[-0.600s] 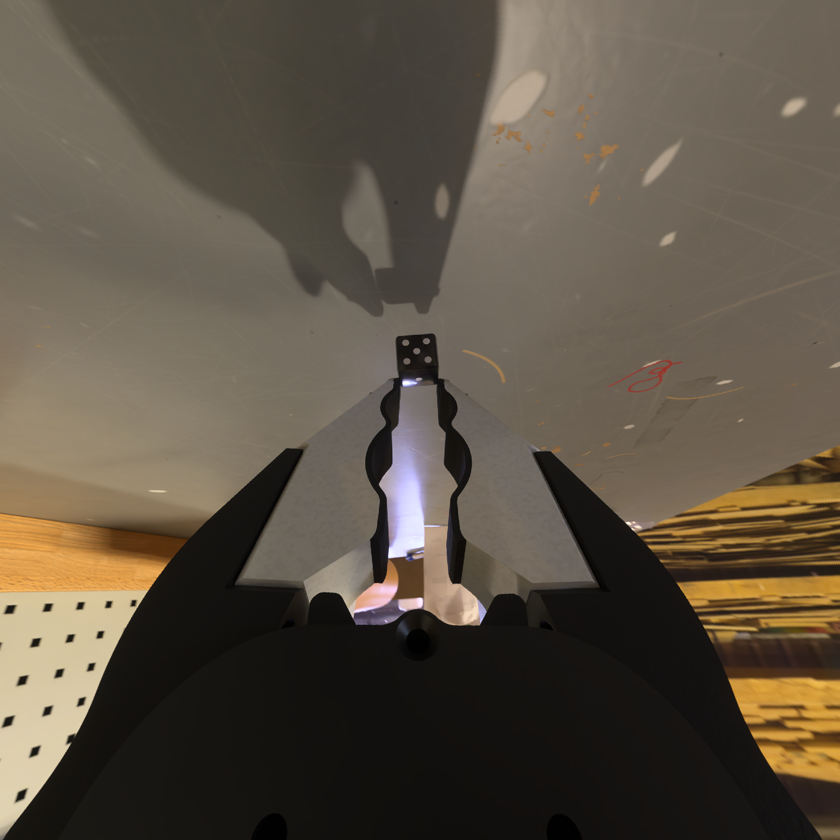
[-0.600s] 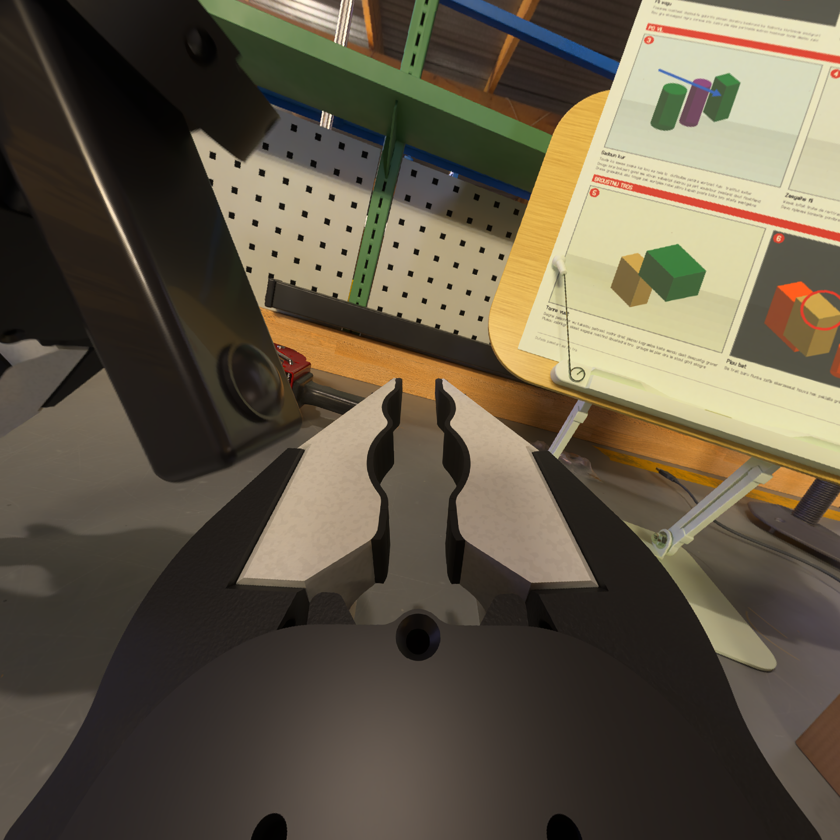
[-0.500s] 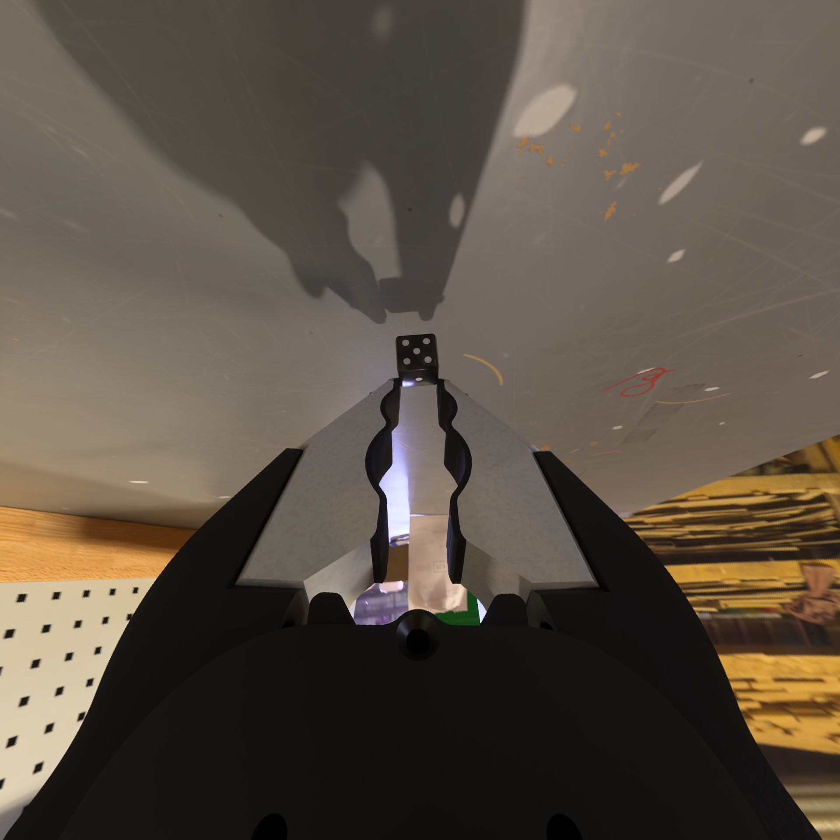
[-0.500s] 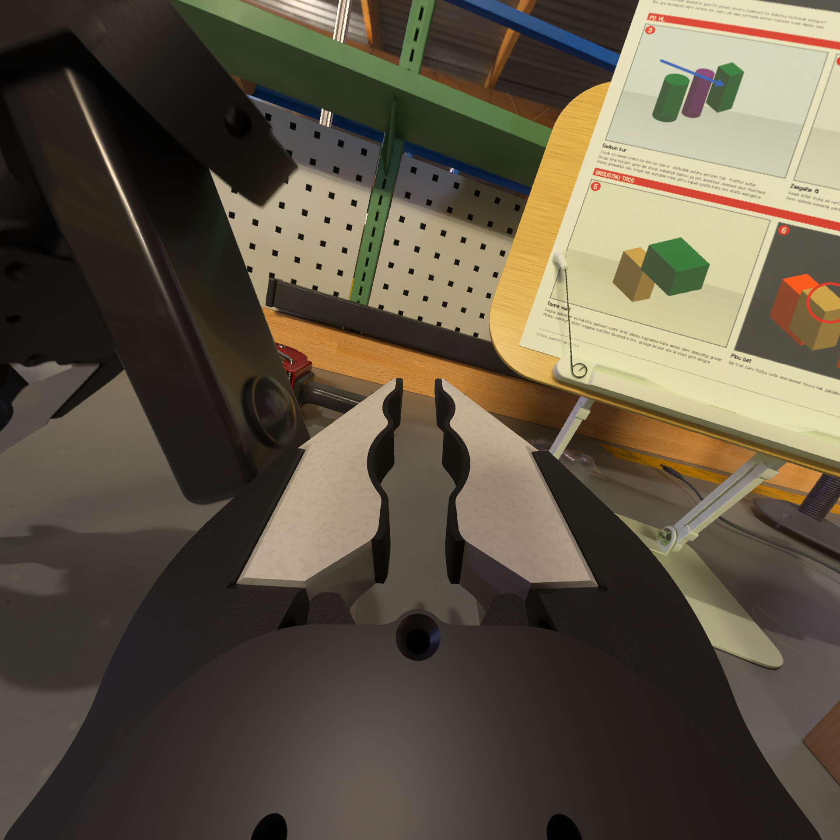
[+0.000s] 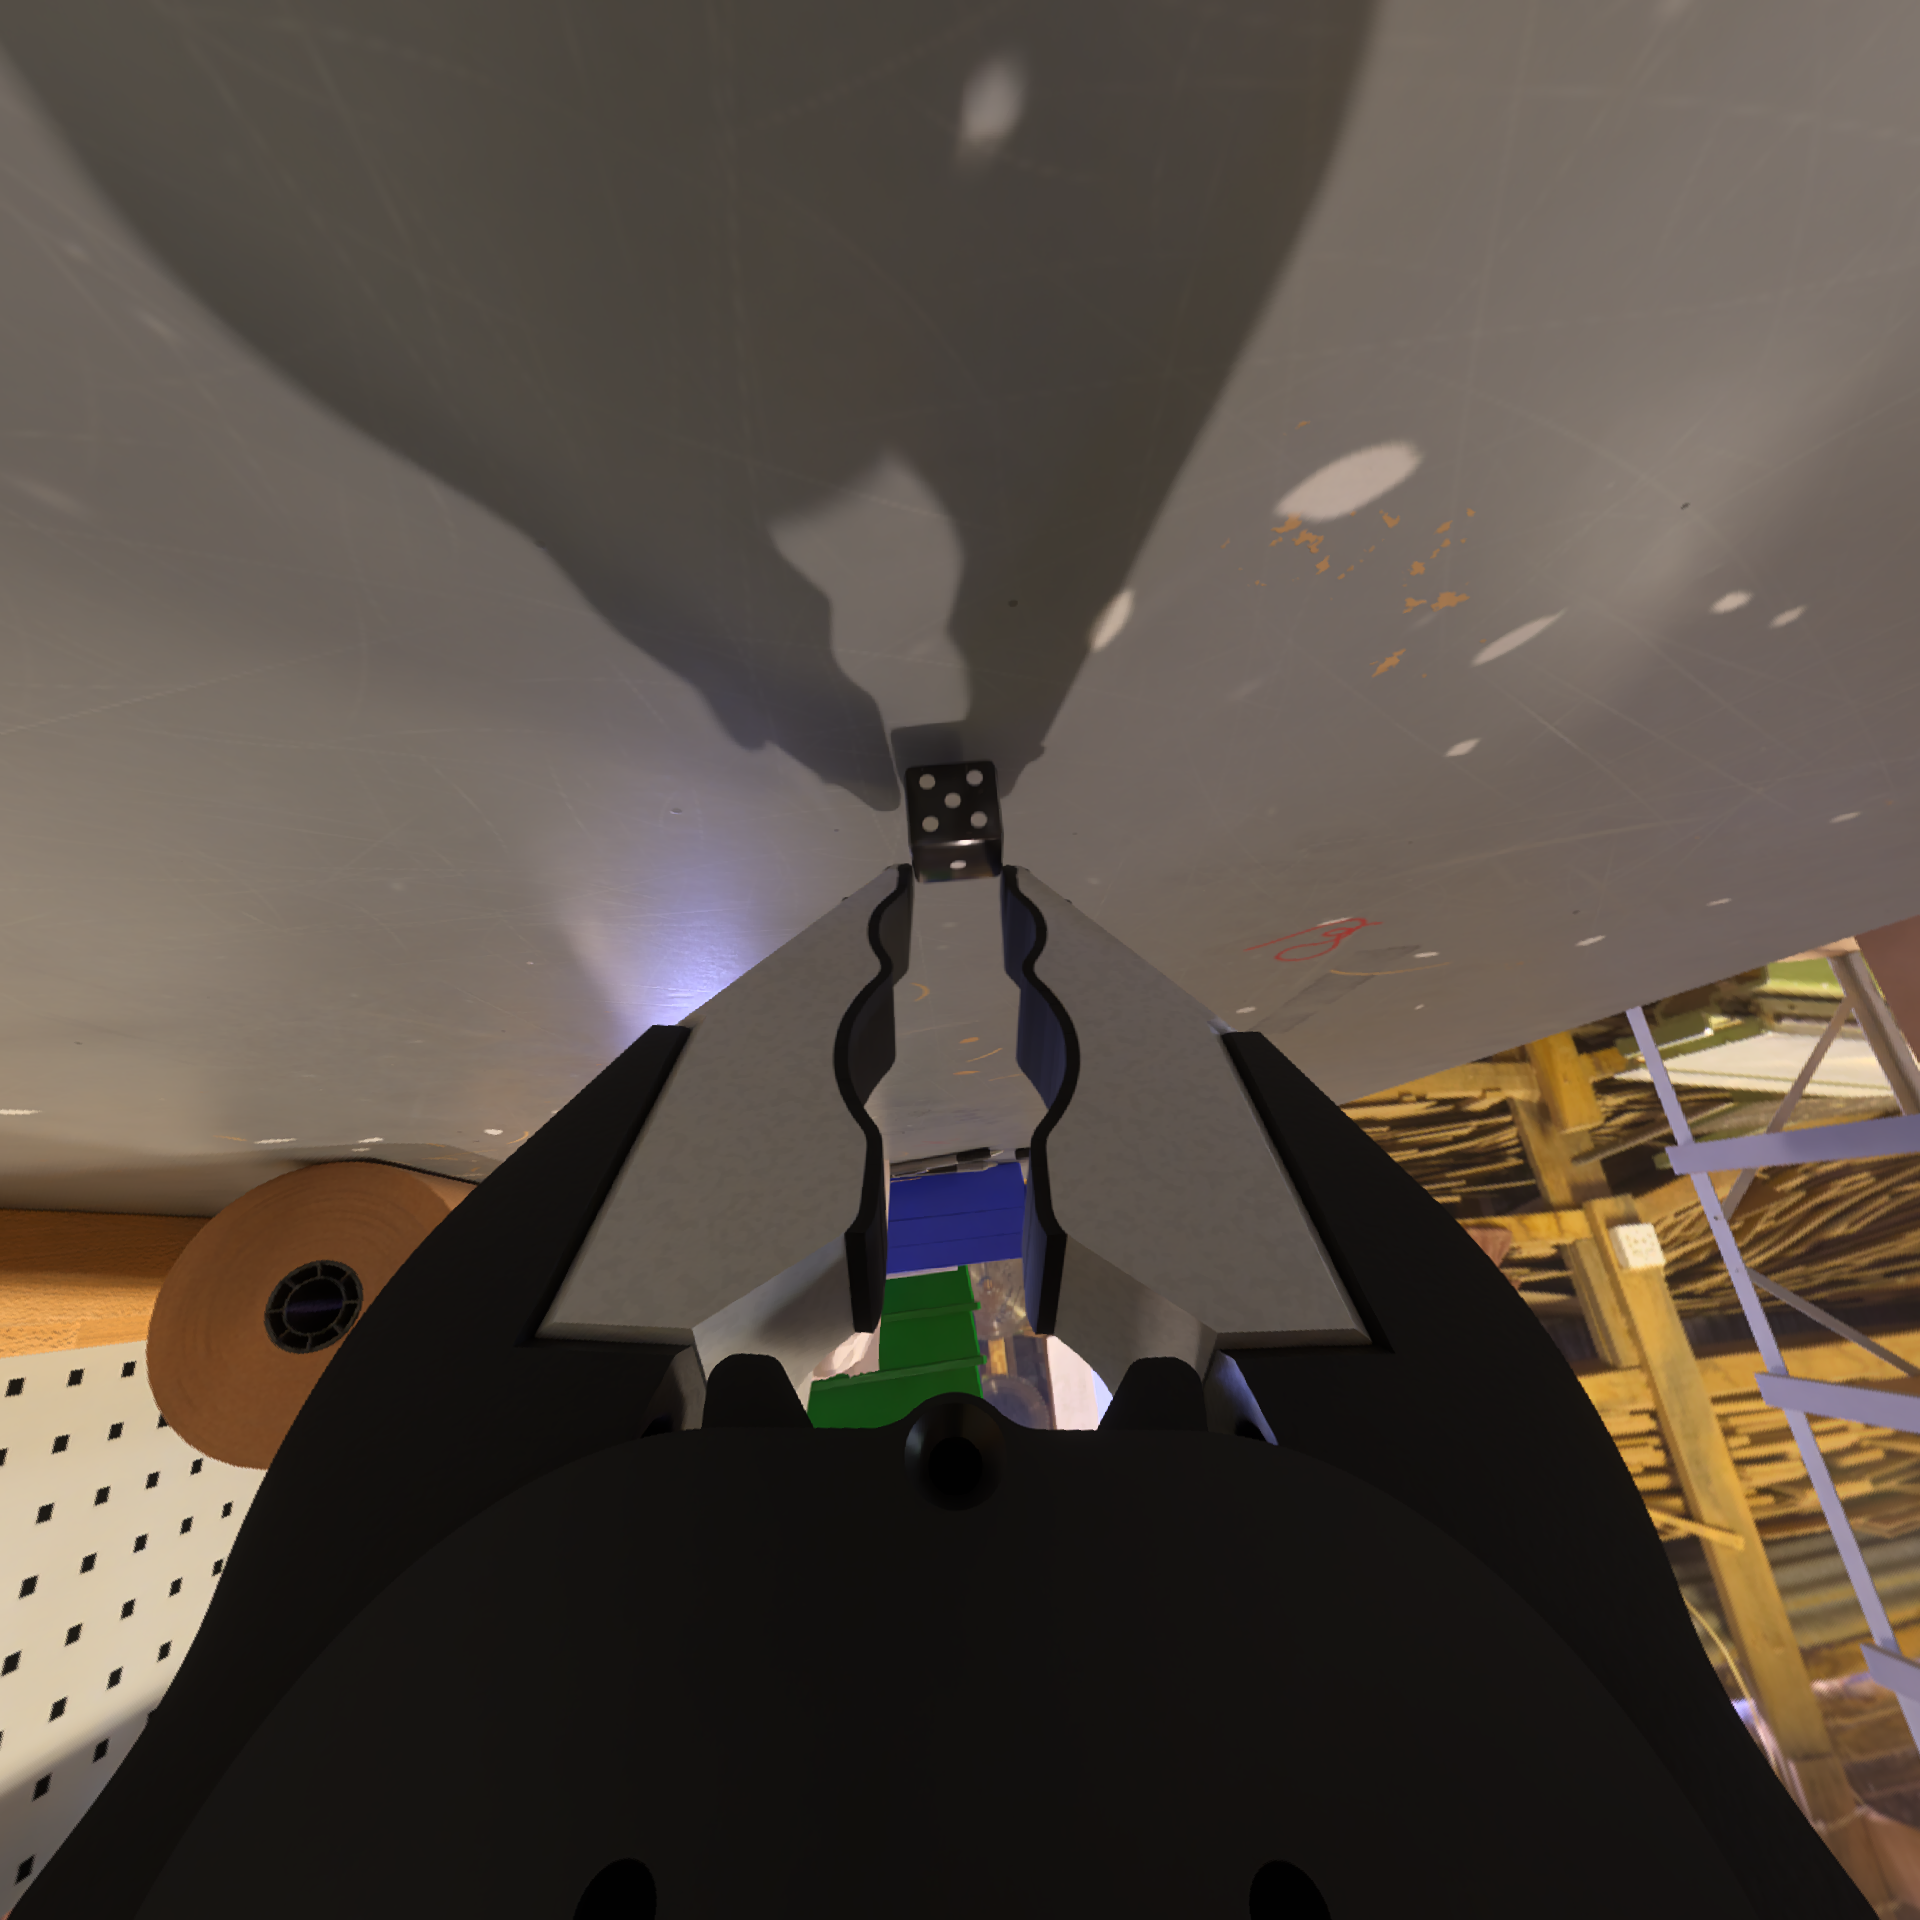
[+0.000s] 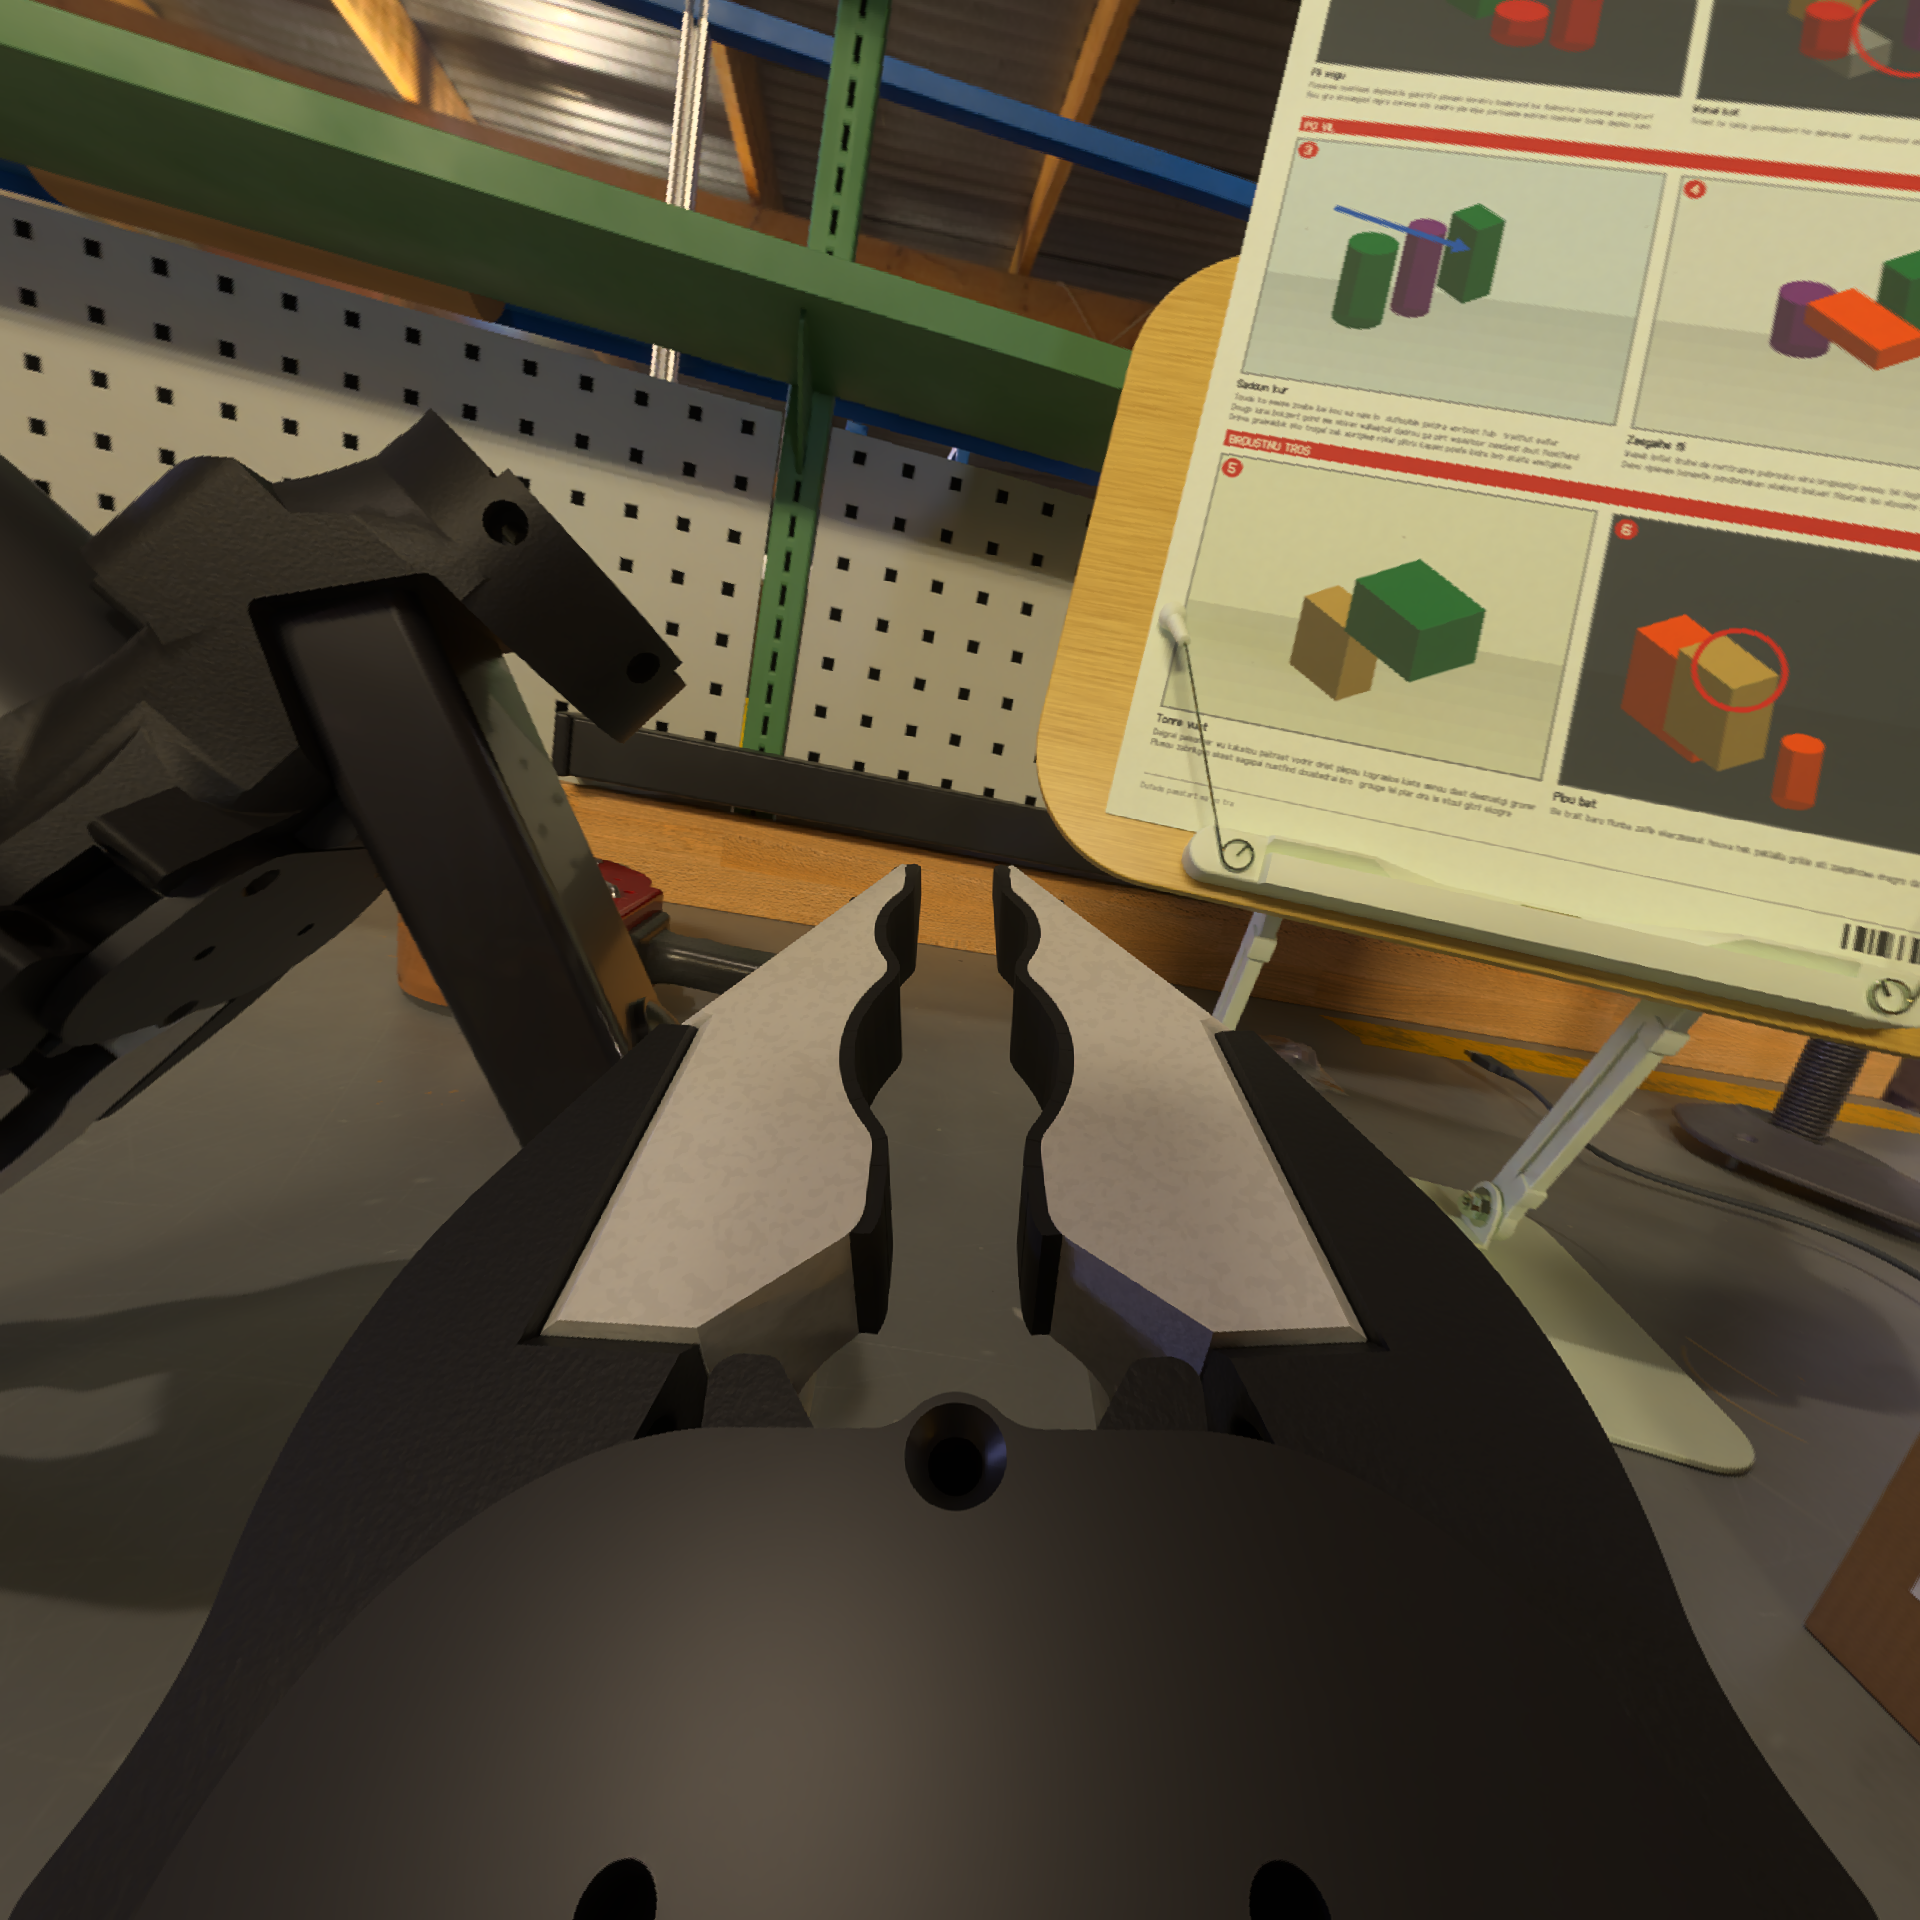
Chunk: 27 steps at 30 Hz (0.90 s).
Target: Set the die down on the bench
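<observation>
Black die (image 5: 954, 821) with white dots sitting on the grey bench (image 5: 416, 831), right at its own shadow, just past the tips of the left gripper (image 5: 956, 883). Fingers apart there, holding nothing. Right gripper (image 6: 956, 883) fingers apart too, empty, beside the picture board (image 6: 1507, 520).

The die (image 5: 954, 823) is glossy black, its faces catching small highlights, with matt white pips. The worktop (image 5: 416, 790) is matt grey, scuffed with fine scratches, pale blotches and orange flecks. The left tool (image 5: 956, 878) has brushed, speckled metal fingers (image 5: 748, 1122) in a smooth matt black shell. The right tool (image 6: 956, 883) looks finely textured dark plastic. A brown paper roll (image 5: 260, 1309) lies by the matt white perforated pegboard (image 5: 94, 1538). The clipboard (image 6: 1132, 540) shows grained wood under a printed paper sheet (image 6: 1455, 582).
</observation>
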{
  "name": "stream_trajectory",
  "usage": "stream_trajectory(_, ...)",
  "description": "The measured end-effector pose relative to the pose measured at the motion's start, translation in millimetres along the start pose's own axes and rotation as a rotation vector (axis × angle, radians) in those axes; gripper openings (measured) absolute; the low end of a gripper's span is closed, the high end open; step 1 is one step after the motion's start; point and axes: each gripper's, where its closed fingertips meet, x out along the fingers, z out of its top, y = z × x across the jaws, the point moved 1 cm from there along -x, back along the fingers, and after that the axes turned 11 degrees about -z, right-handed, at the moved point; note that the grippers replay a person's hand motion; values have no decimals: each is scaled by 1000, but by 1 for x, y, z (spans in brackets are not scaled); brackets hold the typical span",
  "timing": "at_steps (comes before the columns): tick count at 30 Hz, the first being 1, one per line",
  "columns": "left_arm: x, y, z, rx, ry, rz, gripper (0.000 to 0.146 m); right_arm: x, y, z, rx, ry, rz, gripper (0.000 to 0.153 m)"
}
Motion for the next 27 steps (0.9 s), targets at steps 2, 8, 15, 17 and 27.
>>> stream_trajectory(2,0,1,1,-7,-7,19,27,0,3,1,4,-5,19,14)
stream_trajectory(8,-4,-3,0,28,-80,41,51,-2,3,4,24,-22,38,15)
stream_trajectory(15,-40,4,-6,-76,-749,128,62,-2,5,5,36,-21,48,15)
stream_trajectory(17,-46,-7,-18,-126,-934,74,62,-2,7,4,29,-16,59,15)
stream_trajectory(27,-80,-20,-103,-25,-1870,852,21,-3,24,4,29,-10,151,15)
